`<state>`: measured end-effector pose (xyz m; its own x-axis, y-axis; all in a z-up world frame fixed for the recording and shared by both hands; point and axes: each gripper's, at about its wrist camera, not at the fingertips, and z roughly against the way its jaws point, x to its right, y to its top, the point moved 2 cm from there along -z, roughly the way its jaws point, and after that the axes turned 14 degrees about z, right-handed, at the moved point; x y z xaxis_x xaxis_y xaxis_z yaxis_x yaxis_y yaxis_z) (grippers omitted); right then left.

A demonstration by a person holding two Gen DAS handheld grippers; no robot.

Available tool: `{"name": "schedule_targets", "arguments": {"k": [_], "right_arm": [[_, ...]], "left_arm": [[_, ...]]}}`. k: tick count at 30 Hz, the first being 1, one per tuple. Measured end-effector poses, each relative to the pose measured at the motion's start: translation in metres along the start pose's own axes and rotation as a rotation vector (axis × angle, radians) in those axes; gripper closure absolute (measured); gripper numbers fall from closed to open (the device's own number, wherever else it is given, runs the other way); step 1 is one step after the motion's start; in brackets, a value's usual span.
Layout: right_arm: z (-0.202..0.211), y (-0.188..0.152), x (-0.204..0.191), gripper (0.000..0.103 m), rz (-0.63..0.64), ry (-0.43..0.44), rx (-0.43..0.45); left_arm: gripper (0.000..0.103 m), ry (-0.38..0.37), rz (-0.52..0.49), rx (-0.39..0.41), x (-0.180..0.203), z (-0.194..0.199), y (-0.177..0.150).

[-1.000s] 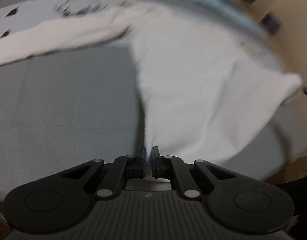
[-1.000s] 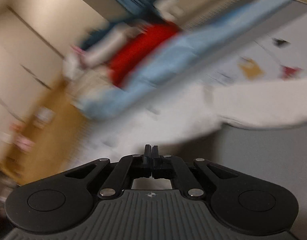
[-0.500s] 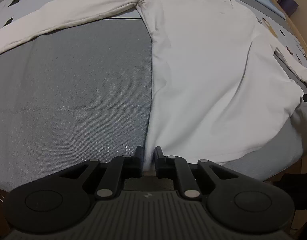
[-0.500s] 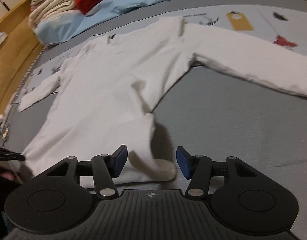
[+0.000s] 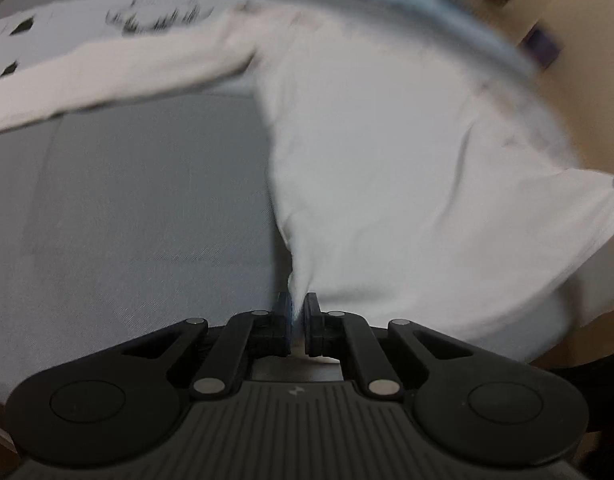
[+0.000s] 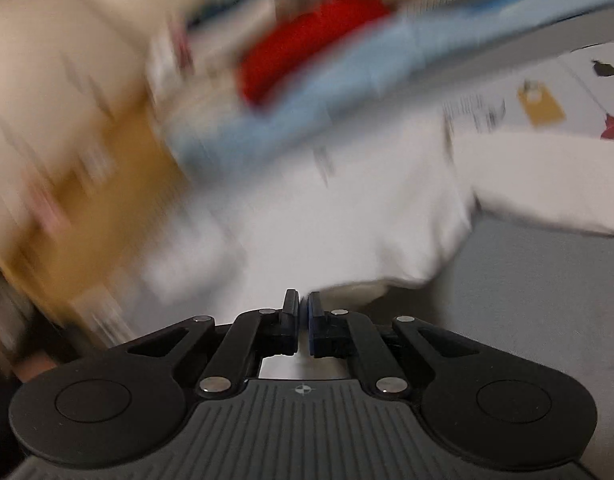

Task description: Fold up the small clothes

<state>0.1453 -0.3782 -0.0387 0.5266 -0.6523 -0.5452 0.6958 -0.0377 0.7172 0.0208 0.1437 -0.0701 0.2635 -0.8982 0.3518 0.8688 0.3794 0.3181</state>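
Observation:
A white long-sleeved shirt (image 5: 407, 160) lies spread on a grey bed cover (image 5: 127, 220), one sleeve (image 5: 107, 76) stretched out to the left. My left gripper (image 5: 298, 308) is closing its jaws on the shirt's near hem corner, and the cloth is pinched between the pads and pulled up into a peak. In the blurred right wrist view, my right gripper (image 6: 303, 308) is closing its jaws on the other hem corner of the shirt (image 6: 347, 220). That corner hangs lifted at the right edge of the left wrist view.
A light blue blanket (image 6: 347, 92) and a red garment (image 6: 307, 52) lie beyond the shirt. A printed sheet (image 6: 539, 100) covers the far part of the bed. Brown wood (image 6: 99, 200) shows past the bed's edge on the left.
Half a second ago the shirt lay flat and both grippers had their jaws apart around the hem corners. Both have now shut on the hem and raised it; both views are blurred.

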Motion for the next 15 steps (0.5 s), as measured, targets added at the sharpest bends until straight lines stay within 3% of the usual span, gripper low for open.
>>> {"name": "schedule_targets", "arguments": {"k": [1, 3, 6, 8, 12, 15], "right_arm": [[0.013, 0.002, 0.003, 0.100, -0.020, 0.003, 0.026], [0.016, -0.005, 0.011, 0.100, -0.001, -0.095, -0.078], [-0.015, -0.047, 0.020, 0.102, 0.063, -0.241, -0.433], [-0.030, -0.071, 0.017, 0.103, 0.143, -0.295, -0.593], [-0.034, -0.089, 0.024, 0.103, 0.177, -0.377, -0.715], [-0.030, -0.086, 0.027, 0.103, 0.179, -0.408, -0.699]], "left_arm": [[0.097, 0.003, -0.009, -0.004, -0.001, 0.003, 0.000], [0.097, 0.092, -0.041, -0.050, -0.004, -0.009, -0.004], [0.097, 0.180, -0.148, -0.125, 0.005, -0.029, -0.017], [0.097, 0.223, -0.212, -0.153, 0.012, -0.036, -0.024], [0.097, 0.296, -0.326, -0.200, 0.023, -0.051, -0.038], [0.091, 0.323, -0.360, -0.204, 0.026, -0.056, -0.040]]}}
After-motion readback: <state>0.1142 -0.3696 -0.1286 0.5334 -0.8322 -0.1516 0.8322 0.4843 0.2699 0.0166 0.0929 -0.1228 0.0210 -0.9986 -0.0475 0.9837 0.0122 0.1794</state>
